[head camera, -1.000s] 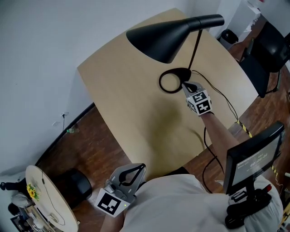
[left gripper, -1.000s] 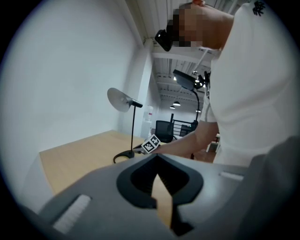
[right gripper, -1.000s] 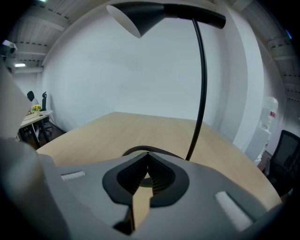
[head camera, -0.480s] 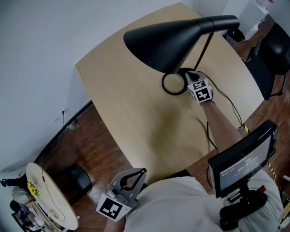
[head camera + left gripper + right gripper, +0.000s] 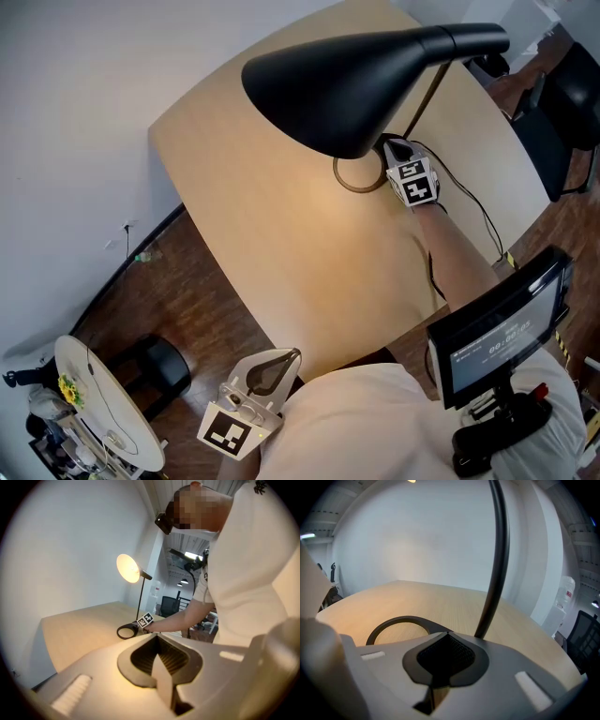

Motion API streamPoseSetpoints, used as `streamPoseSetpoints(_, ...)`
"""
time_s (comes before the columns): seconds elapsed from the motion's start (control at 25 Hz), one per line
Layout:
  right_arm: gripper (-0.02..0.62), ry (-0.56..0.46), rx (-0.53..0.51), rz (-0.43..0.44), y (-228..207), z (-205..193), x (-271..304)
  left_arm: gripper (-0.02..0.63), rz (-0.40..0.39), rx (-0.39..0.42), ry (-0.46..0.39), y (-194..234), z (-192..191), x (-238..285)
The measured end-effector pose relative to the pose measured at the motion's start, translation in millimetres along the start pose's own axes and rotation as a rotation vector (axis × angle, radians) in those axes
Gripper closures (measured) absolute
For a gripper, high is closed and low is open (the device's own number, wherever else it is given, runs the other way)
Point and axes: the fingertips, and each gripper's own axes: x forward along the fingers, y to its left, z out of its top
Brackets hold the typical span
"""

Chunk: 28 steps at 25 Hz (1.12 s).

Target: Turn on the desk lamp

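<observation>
Lamp [image 5: 347,80] lit; closed right gripper [image 5: 387,143] probably touching base [image 5: 403,618].
Only left gripper view shows the glowing shade [image 5: 128,568]; left gripper [image 5: 291,356] closed, empty.

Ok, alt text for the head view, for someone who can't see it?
A black desk lamp stands lit on a wooden table, casting a warm glow beneath it. The right gripper, jaws together, is at the lamp's ring-shaped base; the left gripper, also shut, hangs off the table's near edge.
</observation>
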Motion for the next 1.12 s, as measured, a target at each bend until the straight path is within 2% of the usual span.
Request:
streamPoseSetpoints(0.24, 0.592, -0.007, 0.022, -0.001, 4, 5, -4, 0.591, -0.006, -0.001, -0.006, 3, 0, 0)
streamPoseSetpoints(0.48, 0.592, 0.003, -0.003, -0.003, 0, 1, 0, 0.591, -0.009, -0.001, -0.009, 3, -1, -2)
streamPoseSetpoints(0.64, 0.592, -0.025, 0.011, -0.014, 2, 12, -11, 0.591, -0.008, 0.008, -0.007, 5, -5, -8)
streamPoseSetpoints(0.84, 0.592, -0.069, -0.003, 0.011, 23, 26, -36, 0.591, -0.021, 0.033, -0.032, 3, -4, -14)
streamPoseSetpoints(1.0, 0.592, -0.136, -0.002, 0.024, 66, 48, -99, 0.591, -0.049, 0.077, -0.065, -20, -5, -48)
streamPoseSetpoints(1.12, 0.592, -0.161, 0.008, 0.05, 90, 51, -127, 0.591, -0.073, 0.098, -0.075, -20, -5, -47)
